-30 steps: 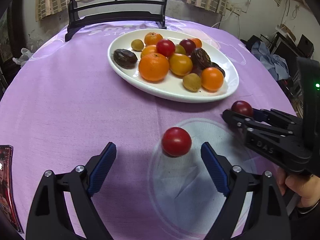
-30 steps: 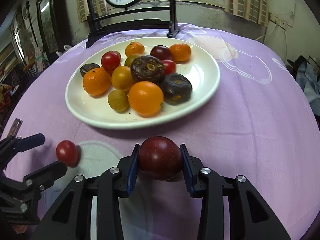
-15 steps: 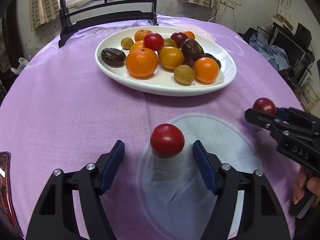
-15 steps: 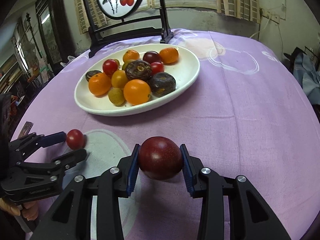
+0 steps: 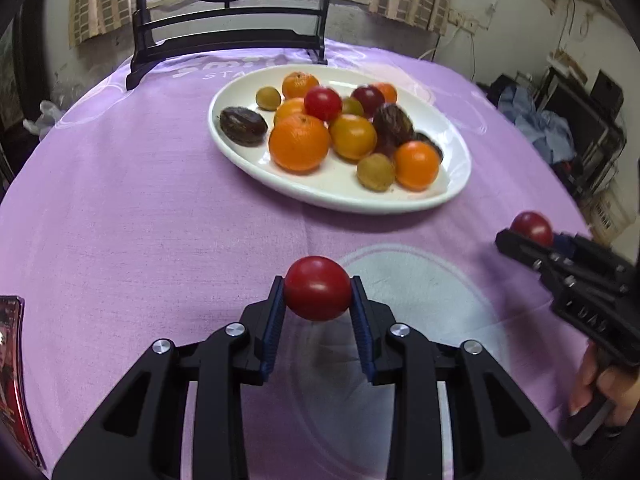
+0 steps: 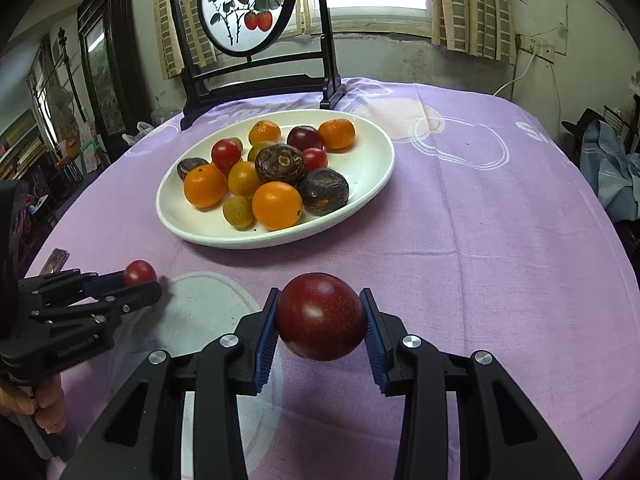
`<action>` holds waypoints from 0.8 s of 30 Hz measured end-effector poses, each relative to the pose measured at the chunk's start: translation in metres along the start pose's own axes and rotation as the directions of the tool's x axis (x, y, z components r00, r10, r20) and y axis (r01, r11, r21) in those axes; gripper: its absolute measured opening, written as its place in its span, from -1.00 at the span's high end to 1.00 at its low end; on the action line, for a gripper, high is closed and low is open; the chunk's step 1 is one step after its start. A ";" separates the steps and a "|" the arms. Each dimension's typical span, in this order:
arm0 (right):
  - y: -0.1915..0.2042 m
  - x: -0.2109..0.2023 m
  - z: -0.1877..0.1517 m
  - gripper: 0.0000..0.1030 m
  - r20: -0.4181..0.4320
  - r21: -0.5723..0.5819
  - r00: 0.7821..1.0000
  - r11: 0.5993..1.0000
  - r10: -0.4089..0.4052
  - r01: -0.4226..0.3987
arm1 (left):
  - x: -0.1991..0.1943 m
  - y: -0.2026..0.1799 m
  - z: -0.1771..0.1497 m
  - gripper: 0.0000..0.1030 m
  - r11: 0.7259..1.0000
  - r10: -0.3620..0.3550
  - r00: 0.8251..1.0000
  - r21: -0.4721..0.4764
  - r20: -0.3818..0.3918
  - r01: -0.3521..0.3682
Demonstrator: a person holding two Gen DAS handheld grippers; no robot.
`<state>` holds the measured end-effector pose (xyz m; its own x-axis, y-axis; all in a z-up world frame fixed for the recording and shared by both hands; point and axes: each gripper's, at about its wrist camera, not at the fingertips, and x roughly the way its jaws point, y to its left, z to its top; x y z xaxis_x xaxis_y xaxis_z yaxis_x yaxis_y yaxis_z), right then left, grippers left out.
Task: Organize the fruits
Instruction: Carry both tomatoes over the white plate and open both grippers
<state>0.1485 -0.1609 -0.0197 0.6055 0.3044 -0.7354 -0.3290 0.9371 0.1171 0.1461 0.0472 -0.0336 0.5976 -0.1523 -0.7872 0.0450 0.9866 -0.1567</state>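
Since the earlier frame the left gripper (image 5: 317,304) has just been closing its jaws, which stood wide apart on either side of the small glossy red cherry tomato (image 5: 317,288) and now clamp it between the blue ribbed pads (image 5: 273,332) just above the purple tablecloth (image 5: 140,220). Off to its right, the right gripper (image 6: 322,316) has lifted a little and holds its jaws pressed on the round dark-red plum-like fruit (image 6: 321,316), clear of the cloth. Beyond both sits one white oval ceramic plate (image 6: 372,160) with a heap of fruit: four orange tangerines, one yellow-orange fruit, two red cherry tomatoes, one dark-red plum, three wrinkled dark-brown passion fruits, and three small olive-green round fruits. Behind the plate, at the table's far edge, stands one black wooden stand (image 6: 256,80) carrying a round painted screen (image 6: 246,8).
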 end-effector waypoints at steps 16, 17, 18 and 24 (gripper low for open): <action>0.015 0.038 0.101 0.23 0.035 -0.035 0.998 0.998 0.055 -0.054 | 0.010 -0.015 0.116 0.40 0.995 0.092 0.991 0.030 0.096 -0.096; 0.014 0.044 0.105 0.23 0.032 -0.035 0.998 0.998 0.048 -0.046 | 0.021 -0.013 0.122 0.39 0.994 0.108 0.990 0.023 0.086 -0.110; 0.013 0.051 0.109 0.23 0.025 -0.034 0.999 0.999 0.041 -0.040 | 0.029 -0.010 0.127 0.39 0.993 0.118 0.990 0.019 0.075 -0.120; 0.001 0.093 0.124 0.20 -0.017 0.021 0.999 0.999 0.037 -0.036 | 0.057 -0.006 0.147 0.33 0.990 0.140 0.988 0.003 0.072 -0.140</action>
<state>0.2945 -0.1100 -0.0054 0.5807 0.3357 -0.7417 -0.3356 0.9287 0.1577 0.2977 0.0409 0.0097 0.6540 -0.0085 -0.7564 -0.0372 0.9984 -0.0434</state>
